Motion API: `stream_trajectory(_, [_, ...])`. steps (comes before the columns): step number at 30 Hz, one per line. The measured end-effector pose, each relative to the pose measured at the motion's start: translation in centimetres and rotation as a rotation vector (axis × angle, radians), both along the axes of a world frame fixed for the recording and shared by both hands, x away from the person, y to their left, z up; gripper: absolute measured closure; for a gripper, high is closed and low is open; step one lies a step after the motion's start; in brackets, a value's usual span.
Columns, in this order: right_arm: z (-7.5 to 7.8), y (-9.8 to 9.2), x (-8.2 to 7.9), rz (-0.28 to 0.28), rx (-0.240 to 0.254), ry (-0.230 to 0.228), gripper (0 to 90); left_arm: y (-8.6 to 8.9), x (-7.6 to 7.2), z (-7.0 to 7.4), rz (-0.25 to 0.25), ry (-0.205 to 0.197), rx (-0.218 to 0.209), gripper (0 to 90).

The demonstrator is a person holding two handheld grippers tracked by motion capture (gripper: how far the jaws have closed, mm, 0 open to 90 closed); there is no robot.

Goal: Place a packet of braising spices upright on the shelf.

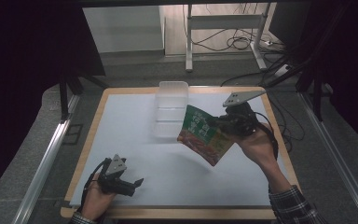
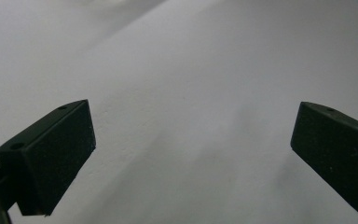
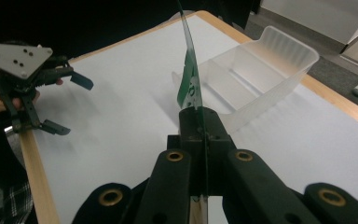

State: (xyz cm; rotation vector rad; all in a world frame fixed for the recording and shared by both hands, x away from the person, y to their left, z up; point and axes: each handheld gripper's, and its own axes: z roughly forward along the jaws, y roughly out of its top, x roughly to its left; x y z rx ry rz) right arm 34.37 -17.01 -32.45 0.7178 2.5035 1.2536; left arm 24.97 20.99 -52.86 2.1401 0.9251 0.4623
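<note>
the high view looks forward and down from above the near edge, taking in the whole counter (image 1: pixel 135 121). the left gripper view sits close over bare white counter (image 2: pixel 191 93). the right gripper view looks along its jaws across the counter (image 3: pixel 121 116), sharing the tray (image 3: pixel 261 74) (image 1: pixel 171 109) and left gripper (image 3: pixel 58 100) (image 1: pixel 137 183) with the high view.

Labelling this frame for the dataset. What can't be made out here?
- Pouch print: too small and dim in the high view; edge-on in the right gripper view.
- Right gripper pads: hidden where they clamp the pouch, behind its own jaw body.
- Clear tray floor: high view, near end covered by the pouch.
- Left gripper: its view cuts off the body; jaws stand apart over bare table.
</note>
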Motion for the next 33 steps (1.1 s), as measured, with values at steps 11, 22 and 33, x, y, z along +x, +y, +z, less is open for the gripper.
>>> stream_trajectory(11, [2.3, -0.5, 1.0, -0.021, -0.011, -0.014, 89.3, -0.1, 0.0, 0.0, -0.002, 0.004, 0.001, 0.0])
stream_trajectory(22, [4.7, -1.0, 3.1, -0.07, -0.016, -0.049, 89.3, 0.4, 0.1, 0.2, 0.017, 0.021, -0.058, 0.0])
stream_trajectory(33, [5.8, 0.3, 6.0, -0.071, 0.009, -0.066, 89.3, 0.5, 0.1, 0.2, 0.022, 0.031, -0.075, 0.0])
